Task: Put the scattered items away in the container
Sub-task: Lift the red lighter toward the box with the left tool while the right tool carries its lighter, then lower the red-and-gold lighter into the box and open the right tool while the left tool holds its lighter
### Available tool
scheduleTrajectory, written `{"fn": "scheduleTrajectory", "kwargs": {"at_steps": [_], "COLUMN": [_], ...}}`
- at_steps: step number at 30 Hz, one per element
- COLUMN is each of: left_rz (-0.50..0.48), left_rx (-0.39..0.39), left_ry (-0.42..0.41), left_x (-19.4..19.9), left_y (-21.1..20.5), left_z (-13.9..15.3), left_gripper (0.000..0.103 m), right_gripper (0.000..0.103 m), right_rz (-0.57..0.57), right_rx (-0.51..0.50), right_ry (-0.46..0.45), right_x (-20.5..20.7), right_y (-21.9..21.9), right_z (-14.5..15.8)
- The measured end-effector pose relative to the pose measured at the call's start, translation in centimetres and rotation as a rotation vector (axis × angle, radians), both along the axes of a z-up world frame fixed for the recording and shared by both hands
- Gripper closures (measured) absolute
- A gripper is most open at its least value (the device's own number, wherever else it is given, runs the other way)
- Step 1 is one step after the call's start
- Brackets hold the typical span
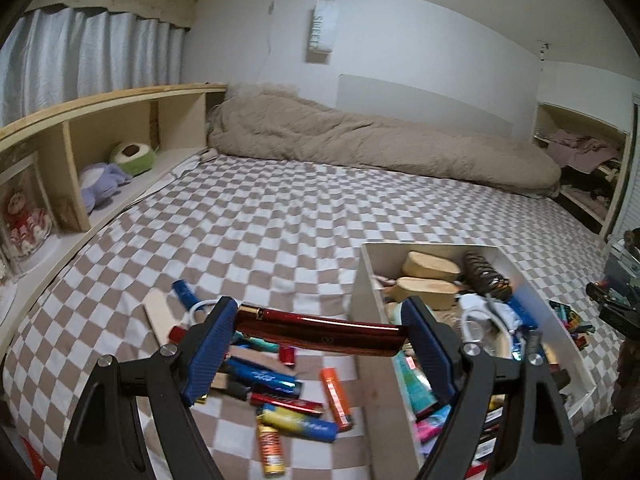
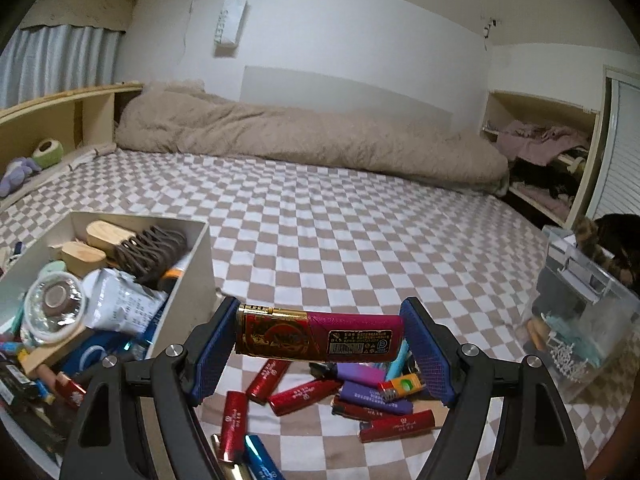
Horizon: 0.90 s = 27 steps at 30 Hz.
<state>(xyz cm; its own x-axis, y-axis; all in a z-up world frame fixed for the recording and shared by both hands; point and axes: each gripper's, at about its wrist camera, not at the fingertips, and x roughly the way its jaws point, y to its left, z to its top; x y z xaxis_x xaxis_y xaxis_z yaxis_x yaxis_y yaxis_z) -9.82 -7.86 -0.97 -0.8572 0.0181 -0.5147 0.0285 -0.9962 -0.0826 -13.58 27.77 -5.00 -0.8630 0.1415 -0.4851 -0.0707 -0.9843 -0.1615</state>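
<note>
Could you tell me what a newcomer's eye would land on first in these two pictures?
Each pair of tongs grips a lighter crosswise between its blue pads: the left tongs hold a glossy red lighter, the right tongs a red and magenta lighter. Below them, more lighters lie scattered on the checkered bed, beside a crammed white box.

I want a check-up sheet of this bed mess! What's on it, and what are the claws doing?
Surface: checkered bedsheet, rumpled beige duvet along the wall.
Job's things: white box already quite full; loose lighters scattered on the sheet on both sides of it.
Clutter: clear organizer at the bed's edge.
Grippers: left claw clamps a glossy red lighter end to end; right claw clamps a red-and-magenta lighter.
Cables: nothing seen.
Surroundings: shelf with plush toys, curtain.
</note>
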Motion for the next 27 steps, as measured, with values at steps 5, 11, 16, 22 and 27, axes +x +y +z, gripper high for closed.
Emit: {"fn": "scheduleTrajectory", "kwargs": {"at_steps": [5,11,16,22,27], "left_rz": [-0.023,-0.070,-0.094,-0.119,-0.110], "left_rx": [0.007,0.023,0.049,0.071,0.088], "left_ry": [0.023,0.030,0.017,0.021,0.036], "left_x": [0.0,-0.3,-1.2,-2.1,-2.7], "left_y": [2.2,5.0,7.0,9.2,10.2], "left_z": [0.8,1.5,1.8,2.7,3.2], "left_gripper": [0.019,0.019,0.019,0.019,0.019], "right_gripper": [0.022,0.022,0.022,0.022,0.022], "right_rz": [0.047,0.124,0.217,0.344,0.471], "right_rx": [0.001,0.007,0.028,0.049,0.032], "right_ry": [0.047,0.073,0.076,0.072,0.012], "right_x": [0.9,1.8,2.5,3.1,2.3], "right_y": [-1.1,-3.1,-5.2,-6.9,-8.5], "right_z": [1.2,1.9,2.1,1.9,1.1]}}
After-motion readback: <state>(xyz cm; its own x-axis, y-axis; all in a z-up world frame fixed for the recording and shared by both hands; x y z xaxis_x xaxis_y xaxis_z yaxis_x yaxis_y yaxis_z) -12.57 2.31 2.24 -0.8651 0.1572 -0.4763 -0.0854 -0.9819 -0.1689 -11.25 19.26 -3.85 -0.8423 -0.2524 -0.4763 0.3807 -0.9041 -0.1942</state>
